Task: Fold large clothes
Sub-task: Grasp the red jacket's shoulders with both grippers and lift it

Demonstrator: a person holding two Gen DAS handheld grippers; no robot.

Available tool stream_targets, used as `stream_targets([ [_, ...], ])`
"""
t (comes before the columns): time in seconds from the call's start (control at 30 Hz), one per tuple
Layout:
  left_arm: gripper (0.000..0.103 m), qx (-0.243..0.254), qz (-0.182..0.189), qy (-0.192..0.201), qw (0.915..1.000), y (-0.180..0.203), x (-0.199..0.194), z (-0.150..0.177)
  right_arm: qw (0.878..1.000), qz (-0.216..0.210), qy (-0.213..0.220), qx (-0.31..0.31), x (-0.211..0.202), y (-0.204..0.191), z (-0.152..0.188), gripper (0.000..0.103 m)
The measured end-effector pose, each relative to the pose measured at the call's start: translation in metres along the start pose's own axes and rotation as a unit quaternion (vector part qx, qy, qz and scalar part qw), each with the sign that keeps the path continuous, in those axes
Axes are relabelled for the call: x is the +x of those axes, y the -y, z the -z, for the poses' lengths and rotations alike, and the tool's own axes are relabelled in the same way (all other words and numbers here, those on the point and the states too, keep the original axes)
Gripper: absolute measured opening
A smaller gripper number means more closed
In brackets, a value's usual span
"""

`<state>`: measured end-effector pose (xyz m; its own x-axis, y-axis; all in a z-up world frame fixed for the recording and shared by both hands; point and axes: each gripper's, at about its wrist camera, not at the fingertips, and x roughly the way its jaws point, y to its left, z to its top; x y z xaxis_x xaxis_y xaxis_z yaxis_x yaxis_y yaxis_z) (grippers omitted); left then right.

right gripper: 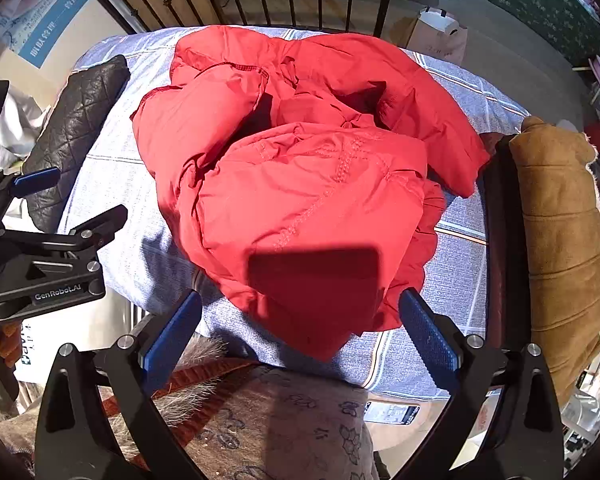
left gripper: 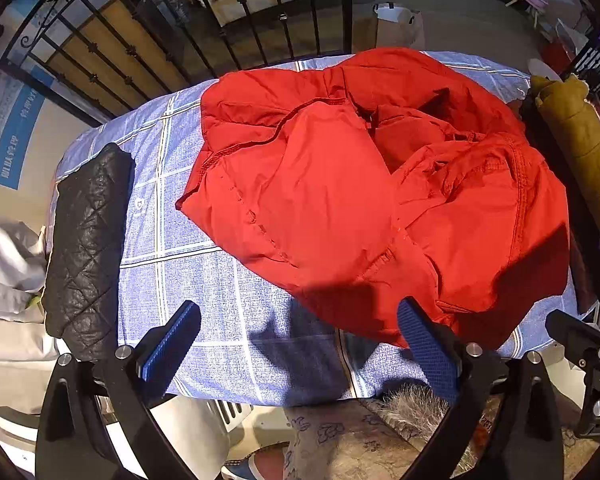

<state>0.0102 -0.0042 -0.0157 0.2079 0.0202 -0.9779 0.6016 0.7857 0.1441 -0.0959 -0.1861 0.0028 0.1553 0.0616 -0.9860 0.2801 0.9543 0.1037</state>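
A large red jacket (left gripper: 360, 184) lies crumpled in a heap on a table covered with a blue checked cloth (left gripper: 220, 272). It also shows in the right wrist view (right gripper: 300, 184), bunched and unfolded. My left gripper (left gripper: 300, 336) is open and empty, held above the near table edge, its right finger beside the jacket's near hem. My right gripper (right gripper: 300, 328) is open and empty, with the jacket's near corner hanging between its fingers. The left gripper's body (right gripper: 40, 256) shows at the left of the right wrist view.
A folded black quilted garment (left gripper: 88, 244) lies on the table's left edge. A folded tan garment (right gripper: 560, 232) lies on the right edge over a dark one. A black iron railing (left gripper: 140, 52) stands behind the table. Patterned fabric with fur trim (right gripper: 280, 420) lies below the near edge.
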Motion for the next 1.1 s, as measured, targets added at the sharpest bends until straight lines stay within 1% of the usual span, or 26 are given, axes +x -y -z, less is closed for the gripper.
stream_targets([
  [0.13, 0.097, 0.010, -0.002, -0.001, 0.9999, 0.002, 0.002, -0.005, 1.000, -0.003, -0.001, 0.001, 0.000, 0.001, -0.004, 0.097],
  [0.37, 0.097, 0.037, 0.003, 0.005, 0.9993, 0.006, -0.003, -0.013, 1.000, -0.025, -0.001, 0.000, -0.004, 0.002, -0.008, 0.097],
  [0.4, 0.097, 0.044, 0.005, 0.011, 0.9990, 0.007, -0.005, -0.017, 0.999, -0.039, 0.005, 0.005, -0.007, 0.004, -0.008, 0.097],
  [0.47, 0.097, 0.060, 0.005, 0.031, 0.9977, 0.008, -0.009, -0.026, 0.995, -0.088, 0.029, 0.033, -0.015, 0.016, -0.011, 0.097],
  [0.53, 0.097, 0.090, -0.005, 0.062, 0.9940, 0.010, -0.012, -0.044, 0.986, -0.136, 0.057, 0.078, -0.022, 0.035, -0.014, 0.097],
  [0.57, 0.097, 0.112, -0.007, 0.085, 0.9901, 0.012, -0.013, -0.052, 0.981, -0.154, 0.067, 0.100, -0.023, 0.045, -0.015, 0.097],
  [0.6, 0.097, 0.137, -0.011, 0.110, 0.9843, 0.015, -0.015, -0.061, 0.973, -0.174, 0.076, 0.131, -0.022, 0.059, -0.016, 0.097],
  [0.63, 0.097, 0.177, -0.019, 0.150, 0.9725, 0.020, -0.015, -0.072, 0.967, -0.188, 0.077, 0.156, -0.019, 0.071, -0.015, 0.097],
  [0.67, 0.097, 0.227, -0.028, 0.192, 0.9544, 0.025, -0.015, -0.081, 0.961, -0.198, 0.068, 0.178, -0.014, 0.082, -0.015, 0.097],
  [0.7, 0.097, 0.287, -0.028, 0.217, 0.9326, 0.033, -0.011, -0.089, 0.958, -0.203, 0.056, 0.195, -0.008, 0.091, -0.014, 0.097],
  [0.73, 0.097, 0.333, -0.026, 0.220, 0.9164, 0.040, -0.005, -0.099, 0.954, -0.206, 0.041, 0.215, -0.001, 0.104, -0.010, 0.097],
  [0.8, 0.097, 0.397, -0.023, 0.200, 0.8955, 0.058, 0.013, -0.125, 0.948, -0.199, 0.035, 0.245, 0.009, 0.121, 0.001, 0.097],
  [0.83, 0.097, 0.409, -0.018, 0.195, 0.8912, 0.065, 0.020, -0.136, 0.945, -0.190, 0.030, 0.264, 0.015, 0.130, 0.008, 0.097],
  [0.87, 0.097, 0.417, -0.001, 0.185, 0.8899, 0.075, 0.030, -0.151, 0.940, -0.190, 0.024, 0.284, 0.022, 0.139, 0.016, 0.097],
  [0.93, 0.097, 0.422, 0.038, 0.159, 0.8916, 0.095, 0.050, -0.177, 0.927, -0.194, 0.017, 0.320, 0.034, 0.153, 0.030, 0.097],
  [0.97, 0.097, 0.427, 0.051, 0.142, 0.8915, 0.106, 0.062, -0.188, 0.914, -0.198, 0.015, 0.353, 0.042, 0.162, 0.041, 0.097],
  [1.0, 0.097, 0.438, 0.056, 0.123, 0.8886, 0.123, 0.078, -0.200, 0.905, -0.201, 0.015, 0.374, 0.048, 0.168, 0.049, 0.097],
  [1.03, 0.097, 0.450, 0.049, 0.116, 0.8841, 0.136, 0.092, -0.206, 0.898, -0.204, 0.013, 0.389, 0.053, 0.172, 0.054, 0.097],
  [1.1, 0.097, 0.482, 0.023, 0.098, 0.8704, 0.169, 0.123, -0.210, 0.884, -0.203, 0.004, 0.421, 0.066, 0.181, 0.067, 0.097],
])
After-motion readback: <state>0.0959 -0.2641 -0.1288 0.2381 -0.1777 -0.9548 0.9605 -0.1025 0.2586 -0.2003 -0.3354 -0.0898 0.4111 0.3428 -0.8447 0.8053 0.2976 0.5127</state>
